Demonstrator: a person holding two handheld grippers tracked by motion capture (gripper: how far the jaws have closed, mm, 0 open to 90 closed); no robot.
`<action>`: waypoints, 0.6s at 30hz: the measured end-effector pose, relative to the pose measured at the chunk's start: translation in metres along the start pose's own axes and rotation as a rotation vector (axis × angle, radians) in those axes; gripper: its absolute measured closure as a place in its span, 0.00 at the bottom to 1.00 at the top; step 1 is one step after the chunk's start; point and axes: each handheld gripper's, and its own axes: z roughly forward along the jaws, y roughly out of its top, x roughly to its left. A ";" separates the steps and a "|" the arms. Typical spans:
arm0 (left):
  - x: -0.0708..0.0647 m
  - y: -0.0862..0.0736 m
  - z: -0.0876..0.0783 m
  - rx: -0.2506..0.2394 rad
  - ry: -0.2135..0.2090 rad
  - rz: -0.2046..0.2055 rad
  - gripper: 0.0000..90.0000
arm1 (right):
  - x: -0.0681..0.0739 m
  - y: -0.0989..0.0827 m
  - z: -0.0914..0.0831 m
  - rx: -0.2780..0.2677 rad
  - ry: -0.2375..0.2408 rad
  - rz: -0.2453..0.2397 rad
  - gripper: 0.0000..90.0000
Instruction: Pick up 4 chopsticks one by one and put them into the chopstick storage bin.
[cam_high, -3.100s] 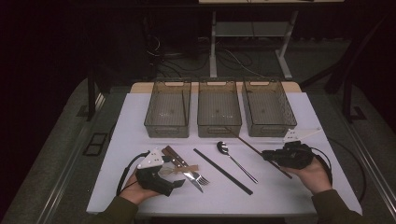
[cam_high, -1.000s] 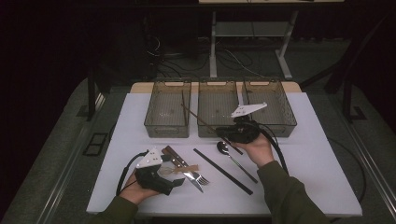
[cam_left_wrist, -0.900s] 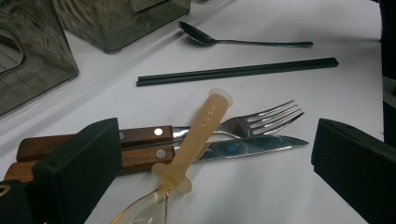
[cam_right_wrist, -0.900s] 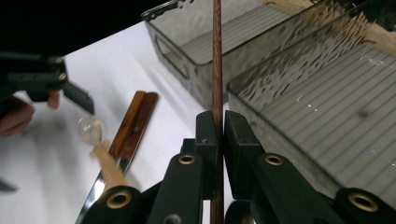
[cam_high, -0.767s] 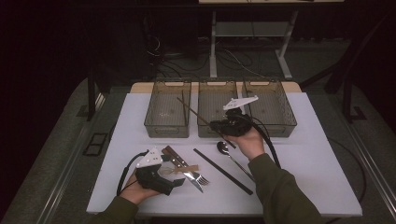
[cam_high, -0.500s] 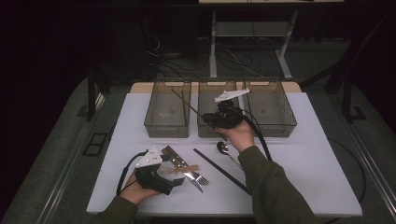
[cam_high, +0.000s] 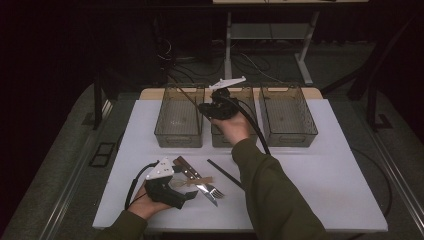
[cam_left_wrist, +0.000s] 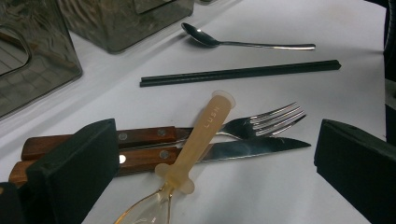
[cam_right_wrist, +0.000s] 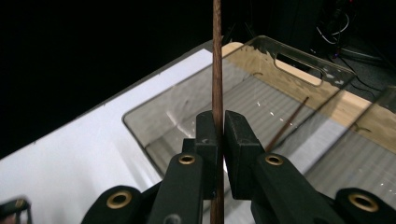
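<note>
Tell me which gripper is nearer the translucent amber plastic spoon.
Left. The left gripper straddles the translucent amber plastic spoon, jaws open; the right gripper is over the bins, gripping a brown chopstick.

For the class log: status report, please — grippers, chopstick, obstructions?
Right gripper shut on chopstick, over left bin. Left gripper open above cutlery. Nothing in the way.

A white table (cam_high: 345, 170) stands in a dim room, its far edge showing a strip of pale wood. Grey floor (cam_high: 60, 165) surrounds it. Behind, in near darkness, a metal-legged desk frame (cam_high: 265, 35) stands over loose cables (cam_high: 250, 62).
</note>
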 end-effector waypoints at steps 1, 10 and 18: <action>0.000 0.000 0.000 0.000 -0.002 0.000 0.00 | 0.001 0.002 0.004 0.000 -0.002 0.005 0.93; 0.000 0.001 0.000 -0.004 -0.007 -0.011 0.00 | 0.004 0.010 0.048 0.010 -0.014 0.029 0.93; 0.001 0.001 -0.002 -0.004 -0.009 -0.006 0.00 | 0.007 0.016 0.076 0.024 -0.028 0.033 0.94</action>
